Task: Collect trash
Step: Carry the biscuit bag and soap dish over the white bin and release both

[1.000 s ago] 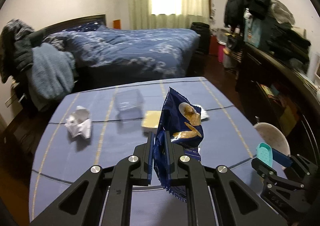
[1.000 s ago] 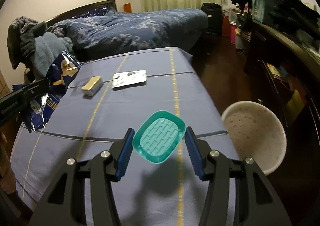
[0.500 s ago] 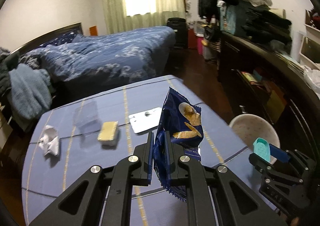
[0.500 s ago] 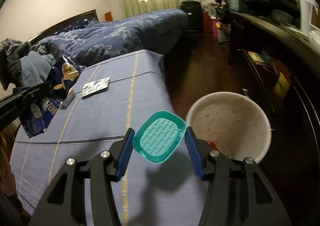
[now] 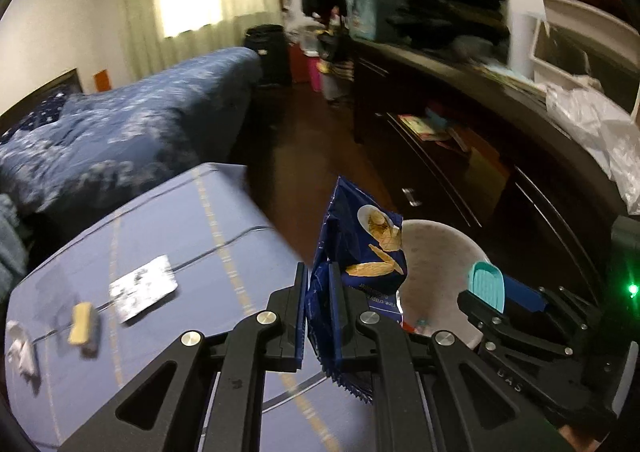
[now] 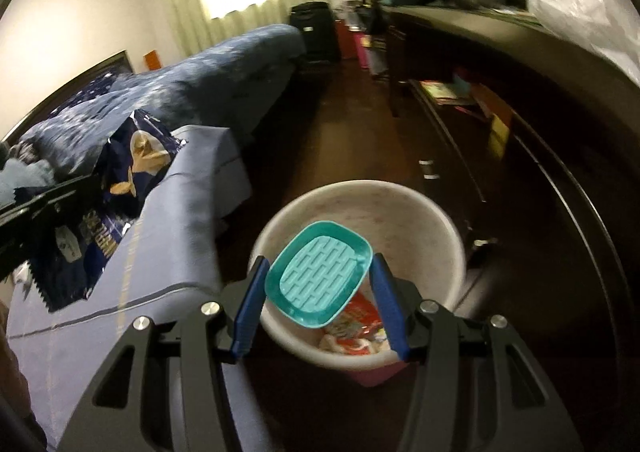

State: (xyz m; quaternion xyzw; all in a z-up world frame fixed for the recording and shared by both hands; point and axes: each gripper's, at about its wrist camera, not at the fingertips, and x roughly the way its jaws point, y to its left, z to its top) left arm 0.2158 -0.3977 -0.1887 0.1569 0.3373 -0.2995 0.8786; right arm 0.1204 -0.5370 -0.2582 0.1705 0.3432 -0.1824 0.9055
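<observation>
My left gripper point(image 5: 319, 292) is shut on a dark blue chip bag point(image 5: 360, 248) and holds it upright near the table's right edge, in front of the white bin point(image 5: 440, 252). The bag also shows at the left of the right wrist view point(image 6: 116, 188). My right gripper point(image 6: 318, 284) is shut on a teal ribbed soap dish point(image 6: 320, 272) and holds it over the white bin point(image 6: 420, 220), which has red wrappers point(image 6: 356, 324) inside. The soap dish also shows in the left wrist view point(image 5: 486, 286).
On the blue tablecloth point(image 5: 180, 220) lie a silver blister pack point(image 5: 143, 292), a tan sponge block point(image 5: 82, 322) and a crumpled white paper point(image 5: 22, 348). A bed point(image 5: 120, 120) stands behind. A dark cabinet point(image 5: 500, 140) runs along the right.
Both grippers have swung right with their loads. The soap dish now hangs over the bin and the chip bag is near the table's right edge.
</observation>
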